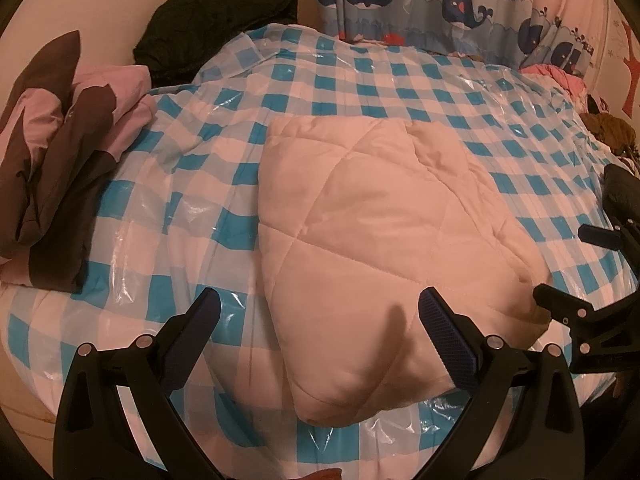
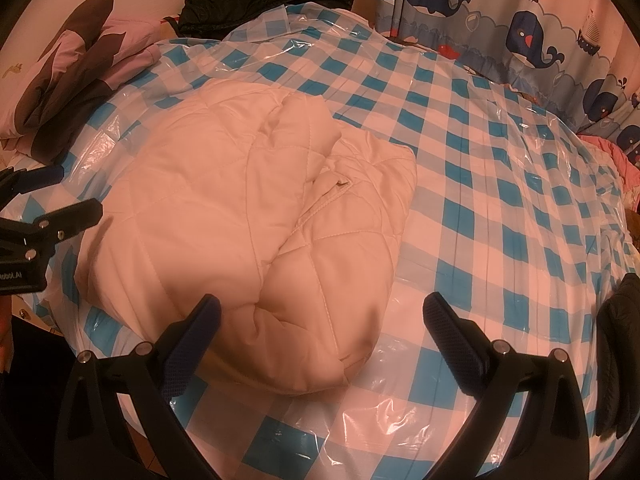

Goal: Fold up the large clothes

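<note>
Nearest in the left wrist view, the left gripper (image 1: 318, 334) is spread wide and holds nothing. The near corner of a cream quilted jacket (image 1: 372, 240) bulges up between its fingers without being pinched. In the right wrist view, the right gripper (image 2: 320, 332) is also spread and empty, with the jacket's rounded near end just ahead of its left finger and bare cover ahead of its right finger.

The jacket lies as a thick, folded bundle on a blue and white checked plastic cover (image 2: 500, 184) over a bed. Beyond the left gripper and off to its left is a pink and brown garment pile (image 1: 64, 160). Farther back lie a black garment (image 1: 208, 28) and a whale-print curtain (image 2: 520, 28).

The folding looks nearly or fully done, with both tools let go. Any next move would call for closing on an edge to tidy or shift the bundle.
</note>
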Tool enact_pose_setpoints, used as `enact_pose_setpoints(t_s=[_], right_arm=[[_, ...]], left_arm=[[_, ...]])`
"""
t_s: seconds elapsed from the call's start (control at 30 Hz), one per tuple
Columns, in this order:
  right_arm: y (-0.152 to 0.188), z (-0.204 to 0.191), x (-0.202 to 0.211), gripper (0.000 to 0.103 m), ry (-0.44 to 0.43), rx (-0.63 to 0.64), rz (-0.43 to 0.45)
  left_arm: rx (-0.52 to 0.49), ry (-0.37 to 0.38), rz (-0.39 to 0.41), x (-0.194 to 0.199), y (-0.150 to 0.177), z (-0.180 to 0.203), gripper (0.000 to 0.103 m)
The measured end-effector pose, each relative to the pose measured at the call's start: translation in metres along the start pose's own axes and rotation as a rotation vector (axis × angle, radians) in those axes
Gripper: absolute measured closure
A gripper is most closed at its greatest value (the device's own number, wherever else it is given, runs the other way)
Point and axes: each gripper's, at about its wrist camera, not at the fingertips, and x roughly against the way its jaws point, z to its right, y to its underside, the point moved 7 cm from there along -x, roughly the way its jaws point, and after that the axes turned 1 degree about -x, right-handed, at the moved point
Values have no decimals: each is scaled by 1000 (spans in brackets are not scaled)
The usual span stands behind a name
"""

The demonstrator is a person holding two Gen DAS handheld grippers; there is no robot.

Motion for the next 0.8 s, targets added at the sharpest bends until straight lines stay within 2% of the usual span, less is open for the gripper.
enact_pose_setpoints(t_s=[0.23, 0.4, 0.53, 0.8], right_arm=[[0, 0, 0, 6, 0, 0, 0], [0, 0, 0, 6, 1, 0, 0], [0, 0, 0, 6, 0, 0, 0], [0, -1, 0, 6, 1, -1, 1]], left_arm=[[-4, -33, 57, 8, -9, -7, 8], [-12, -61, 22, 3, -4, -1, 8], [-42, -74, 51, 7, -6, 2, 8], [-34, -47, 98, 20, -9, 9, 8]])
